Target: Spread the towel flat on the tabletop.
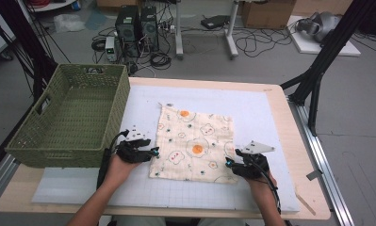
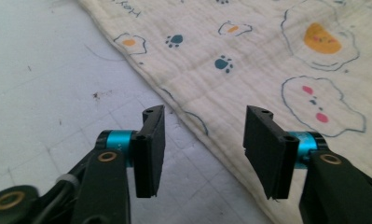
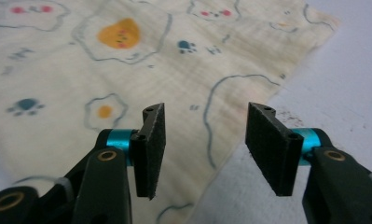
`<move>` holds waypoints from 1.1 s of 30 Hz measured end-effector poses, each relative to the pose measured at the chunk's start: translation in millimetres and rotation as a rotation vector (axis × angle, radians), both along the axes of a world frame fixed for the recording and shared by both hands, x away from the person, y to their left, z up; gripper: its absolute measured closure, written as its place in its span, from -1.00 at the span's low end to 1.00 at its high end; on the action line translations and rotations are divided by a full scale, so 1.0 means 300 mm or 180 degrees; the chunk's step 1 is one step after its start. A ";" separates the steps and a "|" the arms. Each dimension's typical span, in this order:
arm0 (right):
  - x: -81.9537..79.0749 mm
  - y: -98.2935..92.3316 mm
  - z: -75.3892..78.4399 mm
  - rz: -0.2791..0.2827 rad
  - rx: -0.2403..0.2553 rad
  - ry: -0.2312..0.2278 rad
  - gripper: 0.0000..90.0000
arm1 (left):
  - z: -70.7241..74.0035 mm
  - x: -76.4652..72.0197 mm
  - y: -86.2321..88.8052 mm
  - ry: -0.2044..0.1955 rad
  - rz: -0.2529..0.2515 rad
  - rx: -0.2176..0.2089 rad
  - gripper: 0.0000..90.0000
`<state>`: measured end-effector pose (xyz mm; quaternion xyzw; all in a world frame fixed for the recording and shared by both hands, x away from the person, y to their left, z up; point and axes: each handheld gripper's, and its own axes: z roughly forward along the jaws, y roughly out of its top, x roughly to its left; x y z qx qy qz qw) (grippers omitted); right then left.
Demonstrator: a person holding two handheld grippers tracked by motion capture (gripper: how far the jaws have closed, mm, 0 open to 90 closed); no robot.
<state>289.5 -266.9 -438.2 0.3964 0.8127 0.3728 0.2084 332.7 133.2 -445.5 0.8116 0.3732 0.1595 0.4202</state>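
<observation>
Upper left of the high view: a green woven basket point(image 1: 70, 117) stands on the table's left edge, nothing visible inside it. Centre of the frame: a cream cloth point(image 1: 195, 143) printed with fried eggs and paw prints lies spread flat on the white mat point(image 1: 270, 113), well clear of the basket. Lower left of centre, the left gripper point(image 1: 153, 152) sits at the cloth's near left edge; in the left gripper view its jaws stand moderately apart with nothing between them, the cloth hem point(image 2: 193, 116) running diagonally just beyond the pads. Lower right of centre, the right gripper point(image 1: 229, 164) sits at the near right corner, jaws likewise moderately apart and empty; the right gripper view shows the cloth edge point(image 3: 249, 126) passing under the gap. Assessment: the work in hand appears to be taking up the near edge for a fold or lift. Recommended practice: lower each pair of pads so one slides under the hem, close on a single layer close to the corner, and match both grips so the edge rises level and without slack. Risk: pinching the mat, or uneven grips skewing the cloth.
</observation>
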 end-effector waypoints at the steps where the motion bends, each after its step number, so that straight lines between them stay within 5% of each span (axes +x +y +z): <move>1: 0.012 0.002 -0.006 -0.0055 -0.0023 0.0034 0.16 | -0.005 0.002 -0.006 0.0009 -0.0008 0.0024 0.21; 4: 0.037 0.003 -0.026 -0.0104 0.0045 0.0254 0.38 | -0.012 -0.008 -0.020 -0.0013 -0.0119 0.0106 0.42; 8: 0.030 -0.010 -0.025 -0.0029 0.0157 0.0329 0.88 | -0.010 -0.041 -0.046 -0.0153 -0.0214 0.0274 0.92; 17: -0.034 -0.022 0.002 0.0105 -0.0110 0.0424 0.84 | 0.004 -0.099 -0.005 0.0030 -0.0369 0.0188 0.96; 21: -0.037 -0.038 0.012 0.0091 0.0013 0.0318 0.43 | 0.007 -0.096 -0.003 0.0044 -0.0369 0.0110 0.92; 25: 0.011 -0.052 0.024 -0.0102 0.0093 0.0129 0.16 | 0.011 -0.084 -0.005 0.0017 -0.0269 -0.0005 0.60; 28: 0.067 -0.048 0.024 -0.0246 0.0089 -0.0019 0.10 | 0.011 -0.056 -0.003 -0.0006 -0.0118 -0.0107 0.18; 33: 0.168 -0.023 0.006 -0.0465 0.0119 0.0004 0.27 | 0.027 -0.007 0.000 -0.0072 0.0060 -0.0256 0.10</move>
